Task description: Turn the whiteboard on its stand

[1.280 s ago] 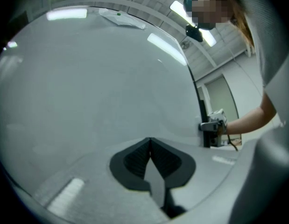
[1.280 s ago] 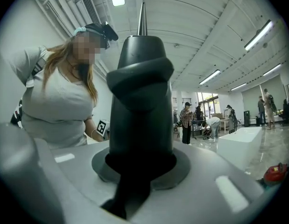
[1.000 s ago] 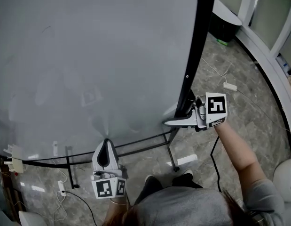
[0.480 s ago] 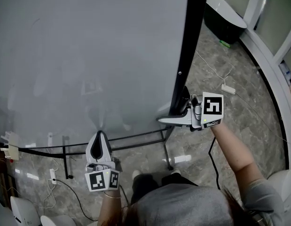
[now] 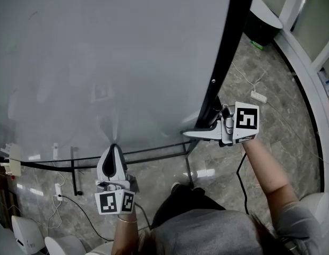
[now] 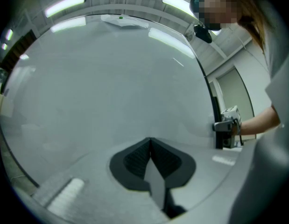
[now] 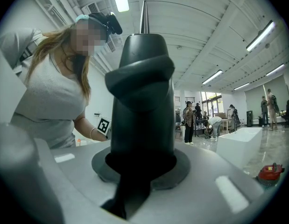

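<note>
Jaws on the right gripper (image 5: 193, 135) were clamped on a black knob (image 7: 140, 101) at the whiteboard's (image 5: 111, 62) dark side frame (image 5: 230, 41), near its lower corner. The board itself stood tilted on its stand (image 5: 153, 158) over the marble floor (image 5: 270, 121), filling most of the space before the person. The left gripper (image 5: 113, 151) had its jaws pressed together, empty, and pointed at the board's pale face near the bottom edge. Whether its tip touched the surface, I could not tell.
</note>
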Demonstrator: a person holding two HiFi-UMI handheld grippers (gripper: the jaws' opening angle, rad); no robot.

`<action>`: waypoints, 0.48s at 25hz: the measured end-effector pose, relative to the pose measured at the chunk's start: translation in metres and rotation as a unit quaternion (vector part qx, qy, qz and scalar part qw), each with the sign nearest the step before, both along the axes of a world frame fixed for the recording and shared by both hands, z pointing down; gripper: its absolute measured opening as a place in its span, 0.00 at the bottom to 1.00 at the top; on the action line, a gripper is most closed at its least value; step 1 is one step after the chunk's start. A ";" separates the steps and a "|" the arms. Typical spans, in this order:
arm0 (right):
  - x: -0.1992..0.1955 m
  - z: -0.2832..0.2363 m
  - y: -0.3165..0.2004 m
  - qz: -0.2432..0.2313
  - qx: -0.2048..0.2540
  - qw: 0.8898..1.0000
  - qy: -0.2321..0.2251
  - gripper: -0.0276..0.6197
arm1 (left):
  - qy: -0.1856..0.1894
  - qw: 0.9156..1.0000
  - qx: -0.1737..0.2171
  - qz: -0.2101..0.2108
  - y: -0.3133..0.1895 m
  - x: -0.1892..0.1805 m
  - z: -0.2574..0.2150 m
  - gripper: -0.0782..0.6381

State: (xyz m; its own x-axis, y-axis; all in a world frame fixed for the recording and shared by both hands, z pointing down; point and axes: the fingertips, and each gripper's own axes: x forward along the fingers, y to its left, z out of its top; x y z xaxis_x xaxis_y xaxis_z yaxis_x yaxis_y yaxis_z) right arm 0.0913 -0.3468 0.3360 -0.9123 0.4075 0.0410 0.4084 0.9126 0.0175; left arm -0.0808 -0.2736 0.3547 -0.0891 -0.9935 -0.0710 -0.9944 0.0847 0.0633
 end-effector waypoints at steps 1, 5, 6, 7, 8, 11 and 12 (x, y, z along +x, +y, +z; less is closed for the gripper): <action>0.001 0.000 0.001 0.000 0.000 1.000 0.000 0.19 | -0.001 1.000 -0.003 0.004 0.001 0.001 0.000 0.12; 0.002 -0.002 0.002 -0.006 0.000 1.000 0.003 0.19 | -0.001 1.000 -0.004 0.008 0.000 0.000 -0.002 0.12; 0.001 -0.003 0.001 -0.009 0.000 1.000 0.004 0.19 | -0.003 1.000 -0.005 0.009 -0.001 0.000 -0.002 0.12; 0.001 -0.002 0.001 -0.011 -0.001 1.000 0.005 0.19 | -0.005 1.000 -0.008 0.011 -0.002 0.000 -0.001 0.12; 0.003 -0.001 0.002 -0.012 -0.001 1.000 0.006 0.19 | -0.005 1.000 -0.012 0.014 -0.002 0.001 0.000 0.12; 0.014 0.000 0.008 -0.006 -0.002 1.000 0.005 0.19 | -0.005 1.000 -0.023 0.021 0.003 0.012 0.002 0.12; 0.018 0.000 0.009 -0.006 -0.001 1.000 0.005 0.19 | -0.004 0.999 -0.025 0.020 0.005 0.016 0.002 0.12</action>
